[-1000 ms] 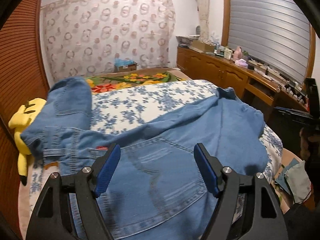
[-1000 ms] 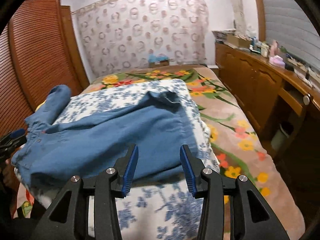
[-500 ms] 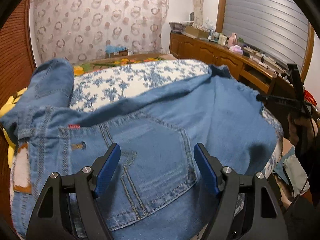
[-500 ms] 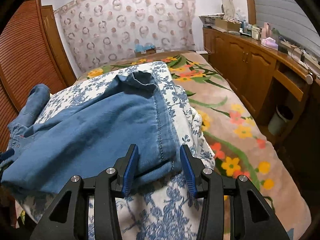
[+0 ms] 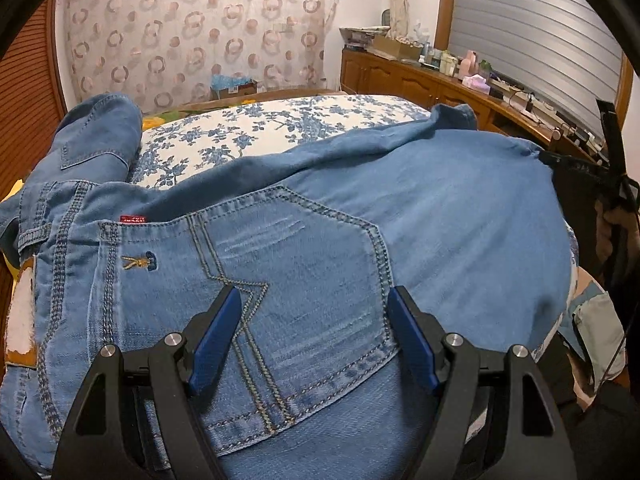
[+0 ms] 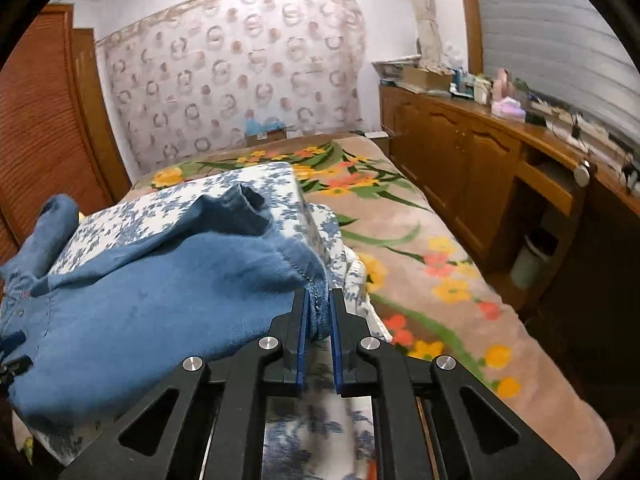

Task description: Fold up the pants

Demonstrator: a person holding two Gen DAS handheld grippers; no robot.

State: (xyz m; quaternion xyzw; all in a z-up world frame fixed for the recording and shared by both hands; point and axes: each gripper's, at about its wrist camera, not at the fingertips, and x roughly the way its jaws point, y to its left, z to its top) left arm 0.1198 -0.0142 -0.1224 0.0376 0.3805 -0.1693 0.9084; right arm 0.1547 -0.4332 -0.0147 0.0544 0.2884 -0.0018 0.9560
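Light blue jeans (image 5: pixel 440 220) lie spread across a blue-flowered quilt (image 5: pixel 280 128), back side up. My left gripper (image 5: pixel 314 292) hovers open just over the stitched back pocket (image 5: pixel 312 264), with nothing pinched between its blue pads. In the right wrist view the jeans (image 6: pixel 160 300) stretch away to the left. My right gripper (image 6: pixel 318 296) is closing its jaws on the leg hem (image 6: pixel 318 308), and the pads press the denim edge from both sides. The other leg (image 5: pixel 96 136) is bunched up at the far left.
The quilt sits on a bed covered by a beige flowered blanket (image 6: pixel 420 280). A cluttered wooden cabinet run (image 6: pixel 460 168) lines the right wall, with a small bin (image 6: pixel 532 256) beneath. A louvred wooden wardrobe (image 6: pixel 36 120) stands at left, a cardboard box (image 6: pixel 266 134) at the bed's far end.
My right gripper slid forward onto the leg hem and closed on it. My left gripper sank closer over the back pocket and stayed open.
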